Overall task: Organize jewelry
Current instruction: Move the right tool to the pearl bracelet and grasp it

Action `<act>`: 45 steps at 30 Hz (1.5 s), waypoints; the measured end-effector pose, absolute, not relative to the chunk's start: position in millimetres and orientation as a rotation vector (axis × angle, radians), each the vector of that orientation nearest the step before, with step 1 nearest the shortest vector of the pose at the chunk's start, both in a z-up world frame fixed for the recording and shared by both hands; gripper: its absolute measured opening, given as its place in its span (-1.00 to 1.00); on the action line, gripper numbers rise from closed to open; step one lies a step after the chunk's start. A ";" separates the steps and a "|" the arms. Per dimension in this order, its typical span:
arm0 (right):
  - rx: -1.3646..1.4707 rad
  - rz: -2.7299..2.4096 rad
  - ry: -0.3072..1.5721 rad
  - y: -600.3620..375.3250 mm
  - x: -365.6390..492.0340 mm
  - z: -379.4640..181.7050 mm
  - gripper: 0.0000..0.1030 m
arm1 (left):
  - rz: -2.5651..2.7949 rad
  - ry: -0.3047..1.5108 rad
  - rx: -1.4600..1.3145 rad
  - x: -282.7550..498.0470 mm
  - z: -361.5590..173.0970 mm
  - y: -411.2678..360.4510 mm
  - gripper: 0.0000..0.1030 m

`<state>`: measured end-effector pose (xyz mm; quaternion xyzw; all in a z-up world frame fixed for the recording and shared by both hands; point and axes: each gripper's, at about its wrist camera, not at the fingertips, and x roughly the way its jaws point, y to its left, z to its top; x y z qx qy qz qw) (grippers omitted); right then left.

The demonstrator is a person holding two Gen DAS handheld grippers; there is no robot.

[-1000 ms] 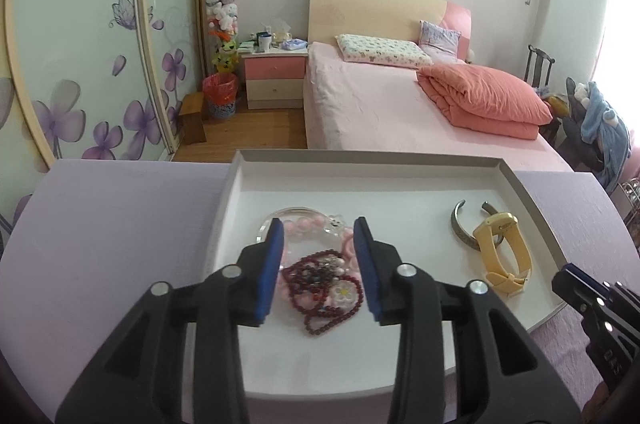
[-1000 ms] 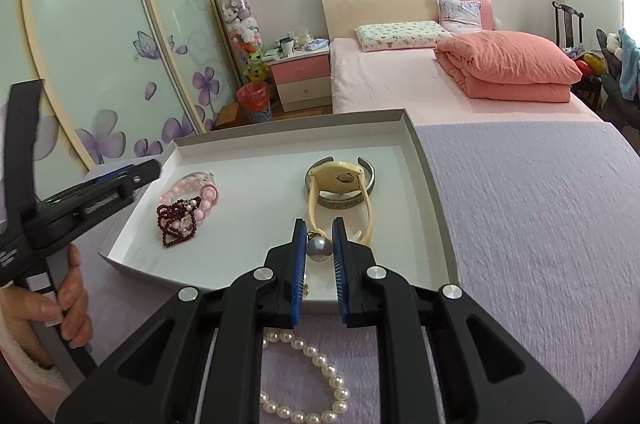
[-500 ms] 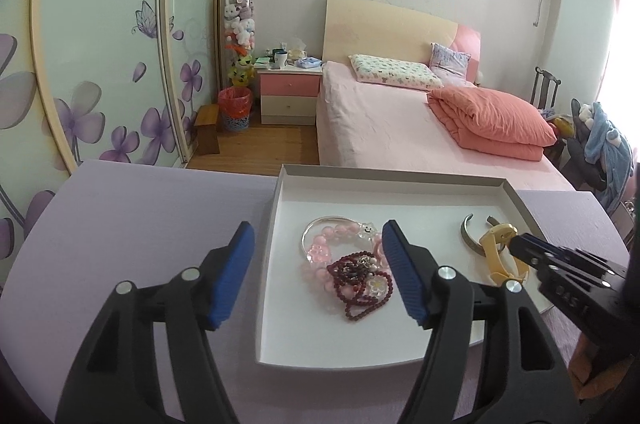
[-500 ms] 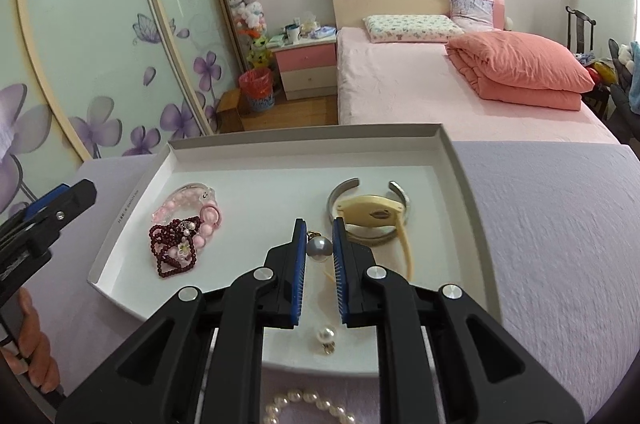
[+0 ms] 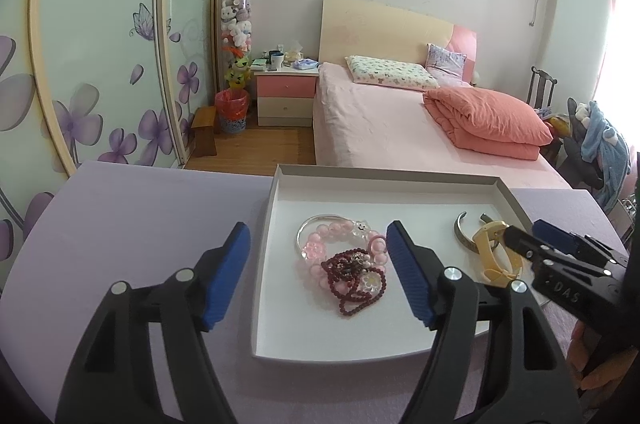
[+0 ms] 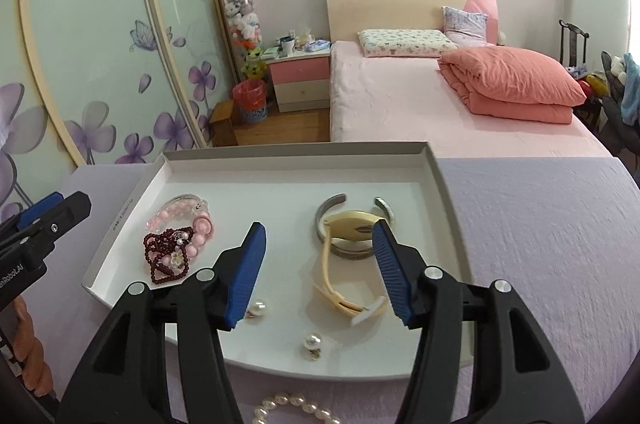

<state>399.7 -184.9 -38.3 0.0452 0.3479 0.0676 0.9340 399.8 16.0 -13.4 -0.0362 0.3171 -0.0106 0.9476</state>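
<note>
A white tray [image 5: 384, 173] sits on a purple cloth. It holds a pink bead bracelet [image 5: 340, 244], a dark red bead bracelet [image 5: 356, 278], a silver cuff [image 6: 352, 252] and a yellow watch [image 6: 348, 264]. My left gripper [image 5: 318, 236] hovers over the tray's left side. Its jaws are opening with nothing between the pads, and the bracelets lie below. My right gripper [image 6: 319, 236] is also opening over the tray's front, empty. Two pearl earrings [image 6: 258, 308] [image 6: 312, 342] lie loose in the tray beneath it. A pearl strand [image 6: 296, 408] rests on the cloth in front of the tray.
The purple cloth [image 6: 540, 244] spreads wide to the tray's right and left. Behind the table are a pink bed [image 5: 400, 120], a nightstand [image 5: 286, 96] and sliding wardrobe doors [image 5: 100, 64]. A person's hand [image 6: 28, 344] holds the left gripper.
My right gripper has opened and let go of a pearl earring, which now lies in the tray. My left gripper has opened wider and drawn back from the bracelets.
</note>
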 end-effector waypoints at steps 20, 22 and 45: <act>0.051 0.173 0.756 -202.2 306.9 -62.4 0.10 | -0.056 0.603 -0.027 305.6 -12.8 20.9 0.59; 0.047 0.177 0.780 -201.2 300.7 -69.8 0.09 | -0.064 0.608 -0.020 295.0 -16.4 20.5 0.60; -0.055 0.176 0.893 -189.5 311.5 -94.9 -0.43 | -0.113 0.622 0.052 267.2 -44.1 0.2 0.62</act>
